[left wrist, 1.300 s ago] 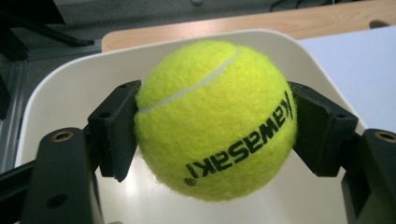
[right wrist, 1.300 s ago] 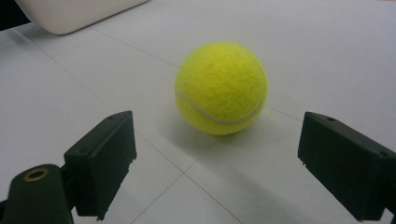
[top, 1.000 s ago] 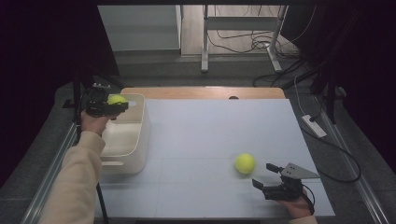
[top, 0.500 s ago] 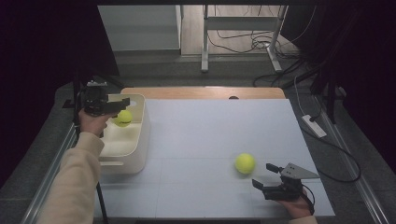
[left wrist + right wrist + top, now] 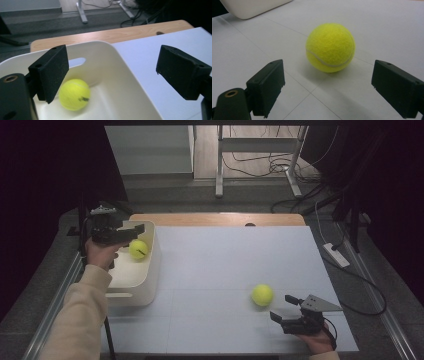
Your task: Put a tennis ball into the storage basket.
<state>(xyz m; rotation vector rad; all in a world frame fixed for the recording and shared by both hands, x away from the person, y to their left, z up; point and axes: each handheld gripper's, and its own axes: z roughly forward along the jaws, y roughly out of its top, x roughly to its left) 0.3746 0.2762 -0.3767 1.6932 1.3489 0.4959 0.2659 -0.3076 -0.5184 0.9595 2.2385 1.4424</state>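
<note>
My left gripper (image 5: pixel 131 231) has just been opening its jaws, and nothing sits between them now, because the first ball (image 5: pixel 138 249) lies down inside the white bin (image 5: pixel 150 285). My right gripper (image 5: pixel 286 309) waits wide beside the second ball (image 5: pixel 262 295) on the table (image 5: pixel 215 265), ready to grab it.

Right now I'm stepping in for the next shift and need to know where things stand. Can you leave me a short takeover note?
Left gripper: jaws just opened, nothing between them, above the white bin.
Right gripper: open, resting on the table, aimed at the second ball.
Done: one tennis ball lies in the bin.
Left: the second tennis ball sits on the table just ahead of the right gripper, untouched; likely grasp it and carry it to the bin.
</note>
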